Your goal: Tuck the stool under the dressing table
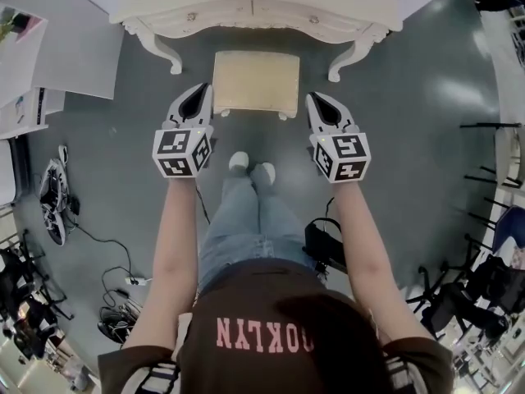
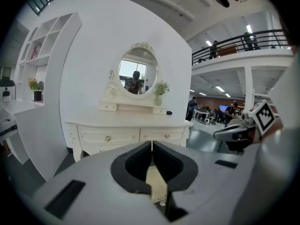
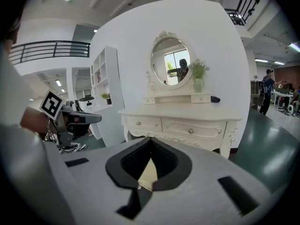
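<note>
The head view looked steeply down from above the person. Both gripper views faced forward, near the dressing table (image 2: 126,135), which all three views shared.

You hold two tools in the head view: one left gripper (image 1: 204,89) at 11 o'clock and one right gripper (image 1: 313,98) at 1 o'clock. At 12 o'clock you have one stool (image 1: 256,82) and, beyond it, one dressing table (image 1: 254,11). On that table you can count one oval mirror (image 3: 170,61), one potted plant (image 3: 198,74) and two drawers (image 3: 190,129). Near the centre are two shoes (image 1: 239,161)
</note>
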The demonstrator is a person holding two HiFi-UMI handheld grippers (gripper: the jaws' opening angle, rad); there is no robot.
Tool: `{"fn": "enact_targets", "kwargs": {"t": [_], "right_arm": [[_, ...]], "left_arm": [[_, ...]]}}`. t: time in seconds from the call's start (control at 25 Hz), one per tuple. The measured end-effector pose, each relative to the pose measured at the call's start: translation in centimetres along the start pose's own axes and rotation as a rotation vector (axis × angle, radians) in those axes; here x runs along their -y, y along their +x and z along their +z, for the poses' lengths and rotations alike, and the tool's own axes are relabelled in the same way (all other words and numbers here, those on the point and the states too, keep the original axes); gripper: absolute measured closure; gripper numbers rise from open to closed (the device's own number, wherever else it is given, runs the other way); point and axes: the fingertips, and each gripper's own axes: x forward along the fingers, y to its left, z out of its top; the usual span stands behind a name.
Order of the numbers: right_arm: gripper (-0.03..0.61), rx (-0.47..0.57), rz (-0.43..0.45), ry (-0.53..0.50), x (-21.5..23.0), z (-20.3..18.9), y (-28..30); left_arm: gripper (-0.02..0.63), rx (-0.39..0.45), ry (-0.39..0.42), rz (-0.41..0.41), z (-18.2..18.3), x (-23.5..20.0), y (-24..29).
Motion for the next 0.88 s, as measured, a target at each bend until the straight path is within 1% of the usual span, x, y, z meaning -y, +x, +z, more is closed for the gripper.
{"fn": "enact_targets", "kwargs": {"t": [0.2,0.4,0.56,0.64,0.76,0.88], "right_arm": [[0.58,-0.035,0.005,0.037,0.8,-3.1,2.5],[0.58,-0.063,-0.01,0.079,2.0,-6.9,5.0],[0.58,-0.101,-0.004,0.085,2.1,-10.4,7.0],[0.58,-0.122,-0.001,0.092,2.3,-12.3,7.8],[0.58,-0.155,-0.011,0.101,2.8,-15.4,8.9],[0.58,-0.191,-0.023,0.116,3.4,-18.6,10.3]], "left_arm": [[0.606,-0.079,-0.024,-0.015,-4.4,-1.1,3.0],[0.606,-0.148,-0.03,-0.04,-9.0,-1.6,5.8],[0.606,-0.191,-0.037,-0.051,-12.7,-2.6,7.6],[0.606,-0.219,-0.044,-0.071,-14.7,-2.8,8.3],[0.606,-0.264,-0.044,-0.103,-18.0,-3.0,9.4],[0.606,-0.304,-0.05,-0.106,-21.3,-3.8,10.3]]}}
